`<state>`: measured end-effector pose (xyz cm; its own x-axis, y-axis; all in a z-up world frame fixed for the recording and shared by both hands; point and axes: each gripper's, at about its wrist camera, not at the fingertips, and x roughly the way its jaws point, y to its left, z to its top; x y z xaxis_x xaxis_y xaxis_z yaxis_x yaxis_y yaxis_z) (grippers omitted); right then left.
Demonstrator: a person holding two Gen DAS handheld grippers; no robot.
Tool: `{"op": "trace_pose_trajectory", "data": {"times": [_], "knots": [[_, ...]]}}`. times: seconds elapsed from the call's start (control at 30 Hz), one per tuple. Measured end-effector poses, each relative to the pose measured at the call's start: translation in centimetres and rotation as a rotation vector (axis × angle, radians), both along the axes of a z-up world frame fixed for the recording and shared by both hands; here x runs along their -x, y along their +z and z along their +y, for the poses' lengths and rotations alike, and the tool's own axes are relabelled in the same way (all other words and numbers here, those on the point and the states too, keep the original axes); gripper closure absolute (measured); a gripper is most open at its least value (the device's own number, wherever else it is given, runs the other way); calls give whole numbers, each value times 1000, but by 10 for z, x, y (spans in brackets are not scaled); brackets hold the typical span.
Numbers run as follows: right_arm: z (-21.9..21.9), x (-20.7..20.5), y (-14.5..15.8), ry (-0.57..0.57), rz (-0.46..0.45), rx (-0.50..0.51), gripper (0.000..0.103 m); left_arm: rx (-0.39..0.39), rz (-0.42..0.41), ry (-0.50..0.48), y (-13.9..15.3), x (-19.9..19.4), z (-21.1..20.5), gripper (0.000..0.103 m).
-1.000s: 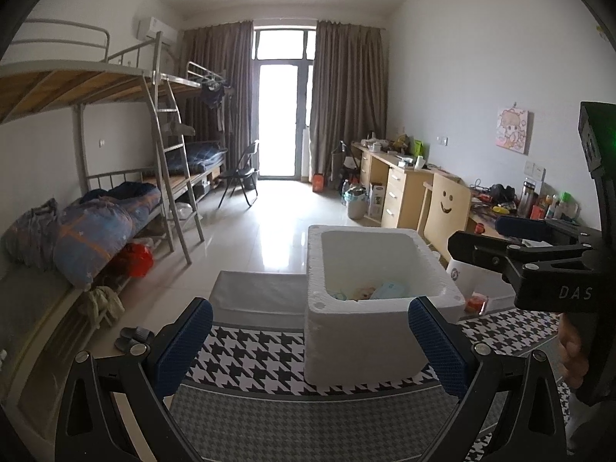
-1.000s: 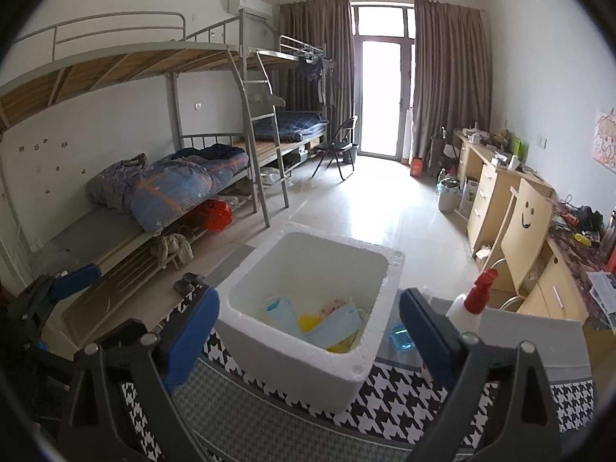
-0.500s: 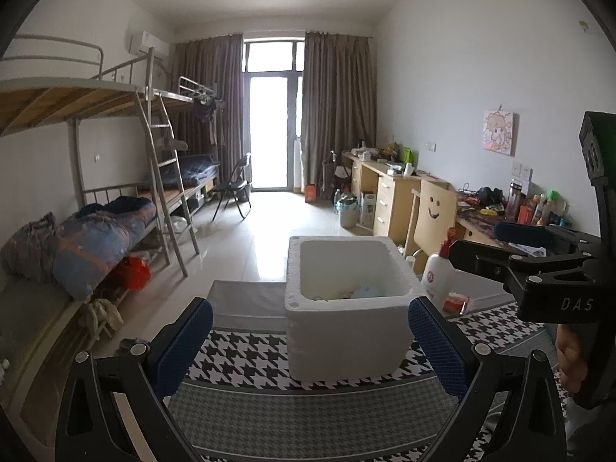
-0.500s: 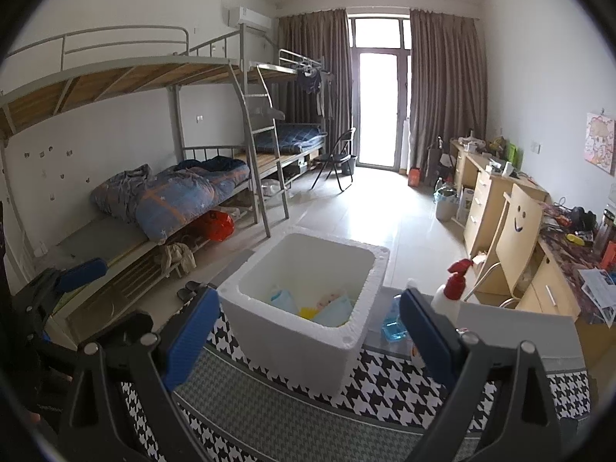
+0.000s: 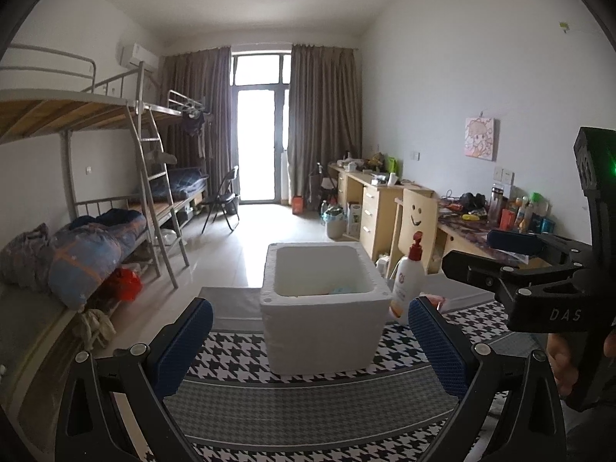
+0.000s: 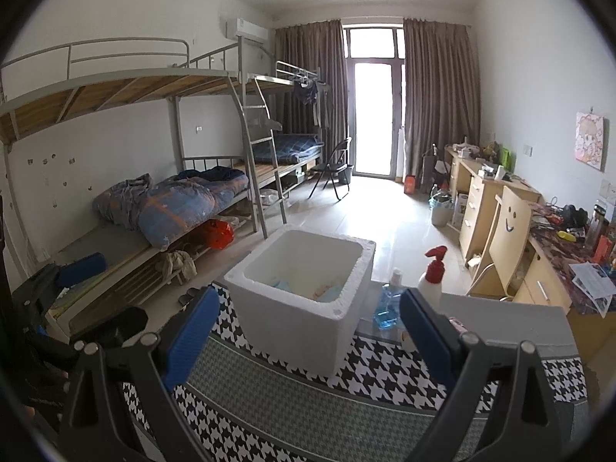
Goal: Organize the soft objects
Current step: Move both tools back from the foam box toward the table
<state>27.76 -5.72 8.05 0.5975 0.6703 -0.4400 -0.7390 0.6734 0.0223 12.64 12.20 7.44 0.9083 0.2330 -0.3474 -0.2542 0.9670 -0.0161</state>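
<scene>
Standing on the houndstooth cloth (image 5: 231, 350) near its far edge, the white foam box (image 5: 323, 340) hides most of its load: over the rim only slivers of the soft objects (image 6: 327, 292) show, pale blue and peach in the right wrist view and a single bluish scrap in the left wrist view, and neither view lets them be counted or told apart by kind. The left gripper (image 5: 310, 342) hangs in front of the box with its blue-padded fingers (image 5: 183, 340) spread wide and nothing between them; its own base runs out of the lower frame. The right gripper (image 6: 310, 331) is likewise spread and empty, with fingers (image 6: 425, 329) well apart on either side of the box. In the left wrist view the right gripper shows again at the right edge, held by a hand (image 5: 566, 362) that is mostly cut off by the frame. Beside the box, toward the right edge of the cloth, a white pump bottle (image 6: 431, 283) with a red top stands upright; its lower half is covered by the right finger pad in the right wrist view. A blue bottle (image 6: 389, 304) stands between it and the box, showing only in that view. Something pink (image 6: 456, 323) peeks out past the pad, too small to make out. Beyond, a bunk bed (image 6: 154, 200) and a cluttered desk (image 6: 485, 192) line the walls.
</scene>
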Motion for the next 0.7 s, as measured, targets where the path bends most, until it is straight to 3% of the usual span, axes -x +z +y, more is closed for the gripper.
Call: {"op": "trace_pose_trajectory", "data": {"times": [0.7], "knots": [[-36, 17, -13, -26, 7, -42, 5, 6, -9, -45, -12, 13, -24, 1]]}}
